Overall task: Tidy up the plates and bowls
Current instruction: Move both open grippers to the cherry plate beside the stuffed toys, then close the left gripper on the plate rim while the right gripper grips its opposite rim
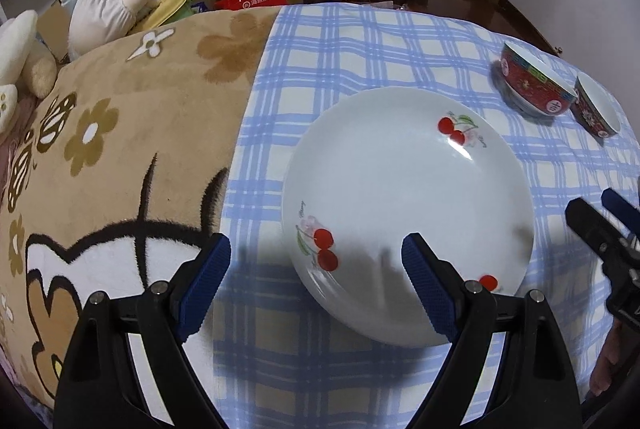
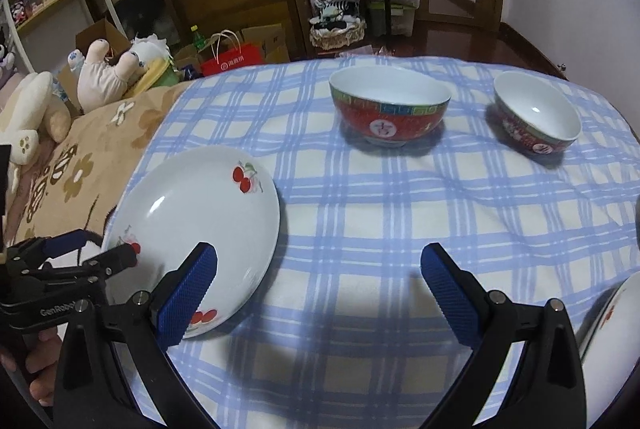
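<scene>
Hovering over the checked cloth [image 2: 360,229], your left gripper [image 1: 316,277] stands spread with nothing between its pads, its right finger hiding part of the cherry plate [image 1: 400,189] below. Your right gripper [image 2: 318,285] is spread too, over bare cloth. The large red bowl [image 2: 390,109] and small bowl [image 2: 536,117] sit far; a second plate [image 2: 612,329] is cut off at the right edge.
</scene>
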### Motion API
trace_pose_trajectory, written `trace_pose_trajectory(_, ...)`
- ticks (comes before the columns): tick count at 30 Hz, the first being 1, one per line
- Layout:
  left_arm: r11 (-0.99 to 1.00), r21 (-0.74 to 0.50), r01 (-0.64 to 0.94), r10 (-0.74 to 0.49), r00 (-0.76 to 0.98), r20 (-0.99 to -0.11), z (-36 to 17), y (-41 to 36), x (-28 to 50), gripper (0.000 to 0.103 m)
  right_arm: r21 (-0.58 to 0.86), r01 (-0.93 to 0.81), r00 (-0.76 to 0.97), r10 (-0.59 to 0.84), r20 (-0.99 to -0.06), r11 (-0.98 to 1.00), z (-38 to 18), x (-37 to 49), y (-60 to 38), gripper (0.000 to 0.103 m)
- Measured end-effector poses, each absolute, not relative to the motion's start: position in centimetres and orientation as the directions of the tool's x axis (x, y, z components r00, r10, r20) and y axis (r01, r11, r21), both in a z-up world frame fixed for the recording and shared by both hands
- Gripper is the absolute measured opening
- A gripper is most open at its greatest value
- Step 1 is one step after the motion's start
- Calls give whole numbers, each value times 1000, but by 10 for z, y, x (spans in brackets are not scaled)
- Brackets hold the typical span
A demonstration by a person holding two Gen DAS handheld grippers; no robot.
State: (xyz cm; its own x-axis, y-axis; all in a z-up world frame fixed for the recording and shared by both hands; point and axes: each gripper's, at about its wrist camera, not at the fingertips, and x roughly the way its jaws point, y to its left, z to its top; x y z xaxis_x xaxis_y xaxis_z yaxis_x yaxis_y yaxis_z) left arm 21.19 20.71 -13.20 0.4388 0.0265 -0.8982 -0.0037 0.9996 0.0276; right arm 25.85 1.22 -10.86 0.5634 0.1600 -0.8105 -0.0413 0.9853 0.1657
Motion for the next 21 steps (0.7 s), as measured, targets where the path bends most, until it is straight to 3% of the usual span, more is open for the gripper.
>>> trace_pose_trajectory(9, 1000, 5, -20, 13, 423, -906, -144, 213, 217, 86, 112, -79, 548, 137, -826, 991, -121, 265, 32, 103)
trace_pose_trajectory(17, 1000, -6, -27, 6, 417, -909, -148, 214, 219, 85, 106, -87, 529, 136, -838, 991, -126, 273, 39, 85)
trace_pose_trajectory(21, 999, -23, -37, -6, 411, -912, -150, 217, 220, 69, 145, -84, 509, 168, -844, 986, -130, 276, 38, 68)
